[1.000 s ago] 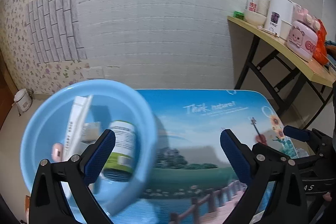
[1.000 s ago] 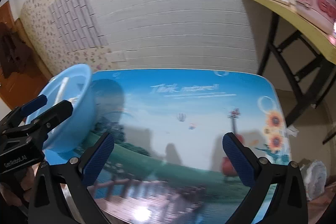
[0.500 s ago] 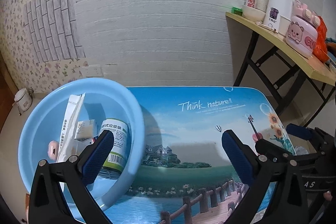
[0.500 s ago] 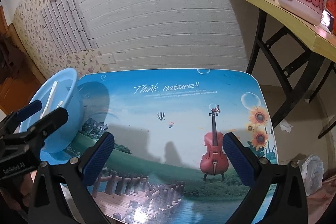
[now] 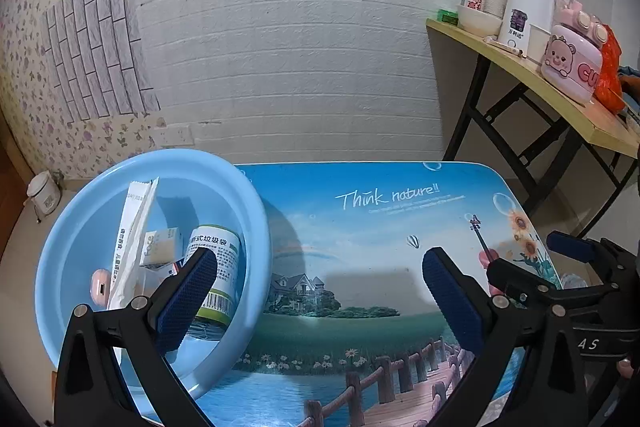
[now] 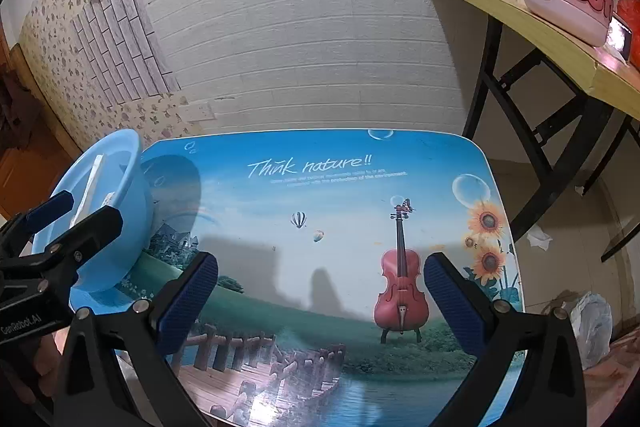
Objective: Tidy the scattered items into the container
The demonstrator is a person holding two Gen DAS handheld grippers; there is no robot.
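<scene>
A light blue basin (image 5: 72, 239) stands at the left end of the picture-printed table (image 5: 360, 227). It holds a green-labelled roll (image 5: 218, 267), a white sachet (image 5: 134, 227), a small white box (image 5: 160, 247) and a pink item (image 5: 100, 285). My left gripper (image 5: 320, 299) is open and empty, above the table just right of the basin. My right gripper (image 6: 320, 303) is open and empty over the table's near middle. The basin also shows in the right wrist view (image 6: 120, 227), at the left.
A wooden side table (image 5: 540, 83) with a pink cooker (image 5: 572, 67), a white jug and a bowl stands at the right. A white brick wall is behind. A plastic bag (image 6: 592, 323) lies on the floor at the right.
Both grippers have drawn back and up from the table, so more of it shows. The basin has settled flat after being tilted.
</scene>
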